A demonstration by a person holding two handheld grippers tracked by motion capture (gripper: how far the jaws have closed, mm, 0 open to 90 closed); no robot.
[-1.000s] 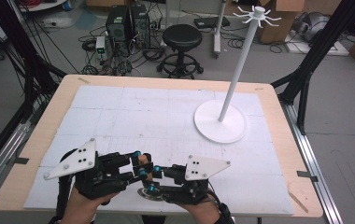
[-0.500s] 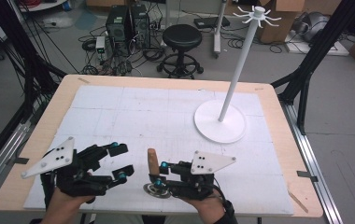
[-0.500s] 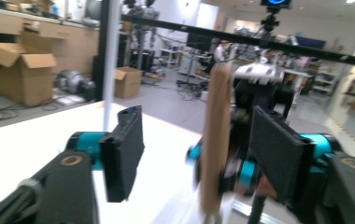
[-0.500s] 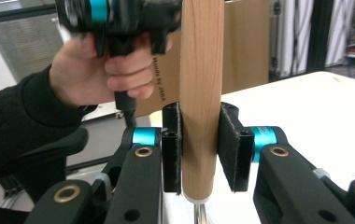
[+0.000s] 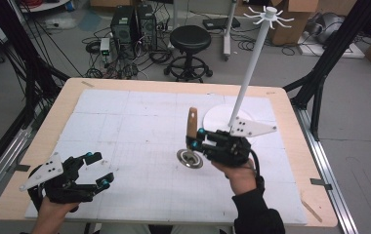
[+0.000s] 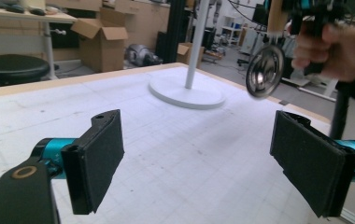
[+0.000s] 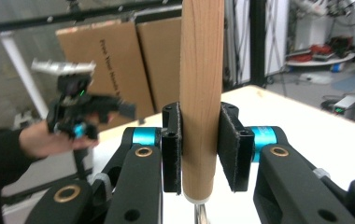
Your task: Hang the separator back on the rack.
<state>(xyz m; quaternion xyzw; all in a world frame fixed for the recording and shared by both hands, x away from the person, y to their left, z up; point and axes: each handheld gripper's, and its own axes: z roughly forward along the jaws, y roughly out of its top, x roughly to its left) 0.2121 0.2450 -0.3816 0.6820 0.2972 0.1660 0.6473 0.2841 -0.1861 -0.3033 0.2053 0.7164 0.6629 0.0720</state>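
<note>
The right gripper (image 5: 192, 142) squeezed the wooden handle (image 5: 192, 123) of a metal strainer (image 5: 189, 158), lifted above the table (image 5: 125, 112). The left gripper (image 5: 97, 170) had just opened, empty. Next probably came hanging it on the white stand (image 5: 252, 63).

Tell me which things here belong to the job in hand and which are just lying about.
In use:
- wooden-handled utensil, clamped in the right hand-held gripper
- white hanging stand
- left hand-held gripper, open and empty

Lying about:
- black stool
- cardboard boxes
</note>
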